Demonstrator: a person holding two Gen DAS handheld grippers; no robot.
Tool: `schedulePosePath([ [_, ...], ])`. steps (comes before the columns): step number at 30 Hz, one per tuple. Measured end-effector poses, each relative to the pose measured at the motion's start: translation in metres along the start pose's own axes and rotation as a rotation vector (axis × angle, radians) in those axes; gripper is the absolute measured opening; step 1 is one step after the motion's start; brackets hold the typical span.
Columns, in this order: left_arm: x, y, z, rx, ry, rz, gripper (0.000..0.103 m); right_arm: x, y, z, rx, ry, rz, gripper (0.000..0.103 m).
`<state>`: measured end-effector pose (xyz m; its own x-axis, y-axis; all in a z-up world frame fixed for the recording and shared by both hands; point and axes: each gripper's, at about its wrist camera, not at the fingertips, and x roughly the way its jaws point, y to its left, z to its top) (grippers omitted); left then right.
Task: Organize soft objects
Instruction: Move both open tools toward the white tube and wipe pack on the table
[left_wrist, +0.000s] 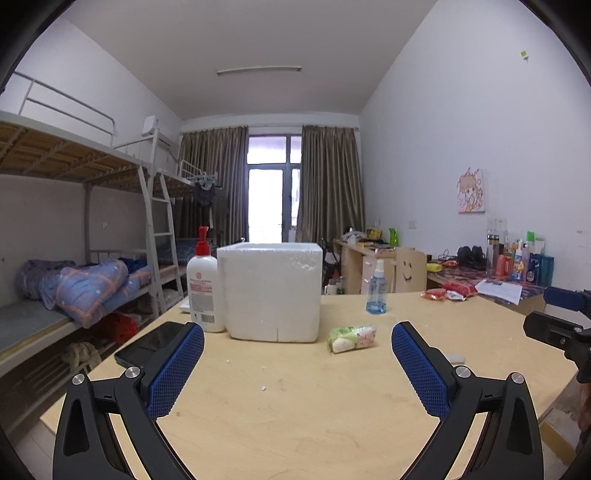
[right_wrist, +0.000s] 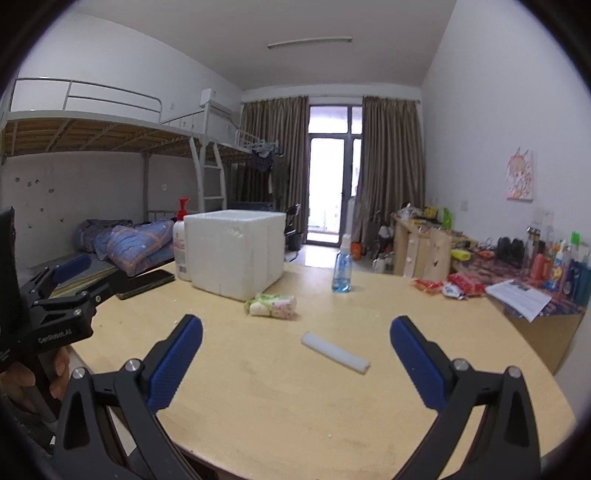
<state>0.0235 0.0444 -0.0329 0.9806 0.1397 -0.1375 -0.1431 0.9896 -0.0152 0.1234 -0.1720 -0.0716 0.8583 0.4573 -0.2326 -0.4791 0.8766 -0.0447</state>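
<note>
A soft green-and-pink packet (left_wrist: 352, 338) lies on the wooden table (left_wrist: 295, 406) just right of a white foam box (left_wrist: 271, 290); both also show in the right wrist view, the packet (right_wrist: 272, 305) and the box (right_wrist: 234, 251). A white foam stick (right_wrist: 335, 352) lies on the table ahead of my right gripper (right_wrist: 295, 332). My left gripper (left_wrist: 297, 334) is open and empty, short of the packet. My right gripper is open and empty above the table, short of the stick.
A lotion pump bottle (left_wrist: 204, 291) and a black phone (left_wrist: 149, 345) lie left of the box. A blue spray bottle (left_wrist: 376, 293) stands behind the packet. Red snack packets (left_wrist: 448, 290) and papers lie at the far right. A bunk bed stands left.
</note>
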Motion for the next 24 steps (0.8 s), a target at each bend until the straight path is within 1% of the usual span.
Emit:
schedulePosePath([
  [3, 0.004, -0.001, -0.001, -0.004, 0.020, -0.012, 0.102, 0.006, -0.003, -0.006, 0.010, 0.032, 0.026, 0.103],
  [4, 0.006, -0.002, 0.000, 0.000, 0.026, -0.011, 0.102, 0.010, -0.005, -0.007, 0.012, 0.051, 0.024, 0.103],
  [8, 0.016, -0.006, 0.000, 0.019, 0.052, -0.030, 0.102, 0.015, -0.010, -0.011, 0.028, 0.069, 0.014, 0.103],
  [11, 0.027, -0.013, 0.001, 0.062, 0.080, -0.063, 0.102, 0.015, -0.015, -0.010, 0.021, 0.059, 0.005, 0.103],
  [13, 0.035, -0.016, 0.002, 0.091, 0.101, -0.073, 0.102, 0.017, -0.019, -0.010, 0.027, 0.062, 0.008, 0.103],
  [19, 0.061, -0.017, -0.001, 0.098, 0.167, -0.085, 0.102, 0.033, -0.031, -0.010, 0.044, 0.101, -0.005, 0.103],
  [22, 0.074, -0.021, -0.001, 0.108, 0.210, -0.111, 0.102, 0.042, -0.036, -0.013, 0.049, 0.134, -0.010, 0.103],
  [24, 0.079, -0.027, 0.001, 0.120, 0.212, -0.132, 0.102, 0.047, -0.040, -0.014, 0.052, 0.149, -0.021, 0.103],
])
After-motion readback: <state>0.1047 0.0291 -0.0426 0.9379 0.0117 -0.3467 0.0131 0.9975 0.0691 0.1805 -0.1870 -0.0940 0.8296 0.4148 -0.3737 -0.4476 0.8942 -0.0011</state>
